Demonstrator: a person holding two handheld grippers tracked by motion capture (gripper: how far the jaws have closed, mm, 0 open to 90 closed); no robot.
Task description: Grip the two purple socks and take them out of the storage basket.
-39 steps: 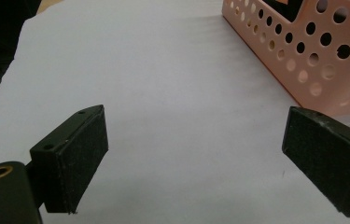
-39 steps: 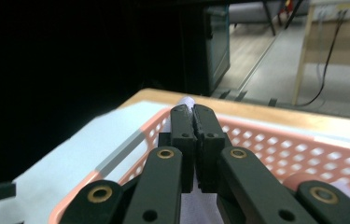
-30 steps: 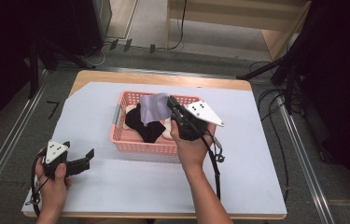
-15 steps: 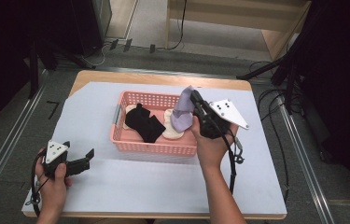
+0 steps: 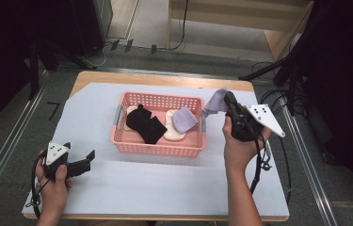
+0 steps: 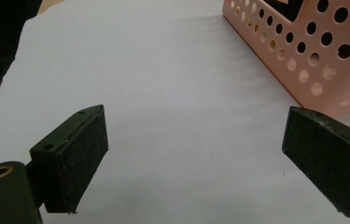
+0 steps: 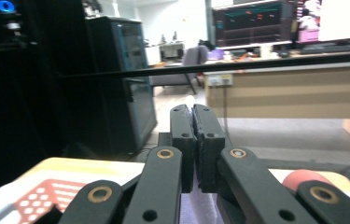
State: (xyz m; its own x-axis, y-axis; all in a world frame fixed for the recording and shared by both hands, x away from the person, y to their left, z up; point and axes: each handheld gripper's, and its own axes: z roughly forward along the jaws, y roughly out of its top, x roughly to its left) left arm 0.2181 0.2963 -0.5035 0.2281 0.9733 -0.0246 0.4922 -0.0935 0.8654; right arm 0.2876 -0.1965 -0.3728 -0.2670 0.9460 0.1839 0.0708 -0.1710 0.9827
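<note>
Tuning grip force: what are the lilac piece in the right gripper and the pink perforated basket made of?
Lilac piece: looks like thin matte fabric, possibly a sock; it hangs limp and folded from the right gripper, whose jaws are shut on it. Pink perforated basket: seems rigid moulded plastic with a slight sheen, judging by its even round holes and straight walls.

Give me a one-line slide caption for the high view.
Right gripper lifts a lavender sock beside the pink basket; left gripper waits open.

Basket [image 5: 157, 148] sits mid-frame on the table [image 5: 164, 188], socks [image 5: 147, 123] inside. Right gripper [image 5: 225, 100] holds a cloth [image 5: 214, 102], probably another sock, just right of it; left gripper [image 5: 89, 157] lower left.
</note>
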